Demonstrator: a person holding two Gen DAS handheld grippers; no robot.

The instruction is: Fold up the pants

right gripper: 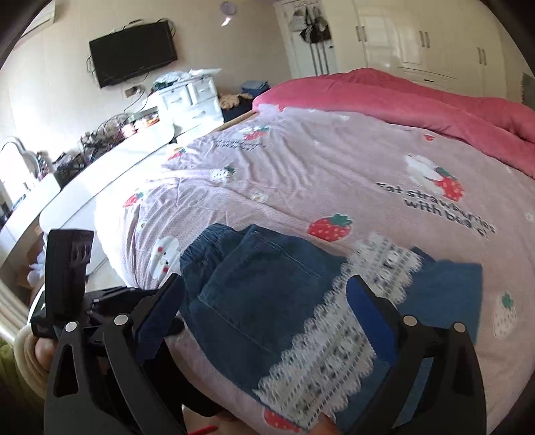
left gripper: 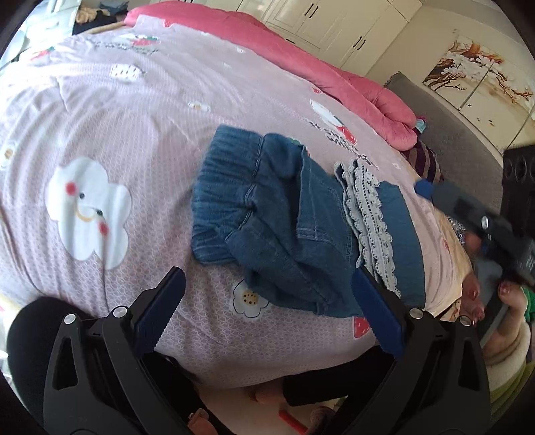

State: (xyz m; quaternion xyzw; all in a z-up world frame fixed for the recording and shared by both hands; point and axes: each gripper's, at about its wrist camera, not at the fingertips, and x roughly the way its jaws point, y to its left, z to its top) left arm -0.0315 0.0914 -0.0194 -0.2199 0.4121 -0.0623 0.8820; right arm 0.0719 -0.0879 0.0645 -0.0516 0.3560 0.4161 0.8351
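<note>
Small blue denim pants (left gripper: 284,217) with white lace trim (left gripper: 371,221) lie folded in a bundle on the pink strawberry-print bedsheet (left gripper: 150,134). They also show in the right wrist view (right gripper: 267,301), with the lace trim (right gripper: 334,351) near the bed's front edge. My left gripper (left gripper: 267,284) is open and empty, hovering just short of the pants' near edge. My right gripper (right gripper: 265,294) is open and empty, its fingers to either side above the pants. The right gripper also shows in the left wrist view (left gripper: 485,221), held by a hand at the right.
A pink duvet (left gripper: 301,57) is bunched along the far side of the bed. A grey headboard (left gripper: 461,134) and white wardrobes (left gripper: 334,20) stand beyond. In the right wrist view a white desk (right gripper: 100,167) with clutter, drawers (right gripper: 190,97) and a wall TV (right gripper: 133,50) lie left.
</note>
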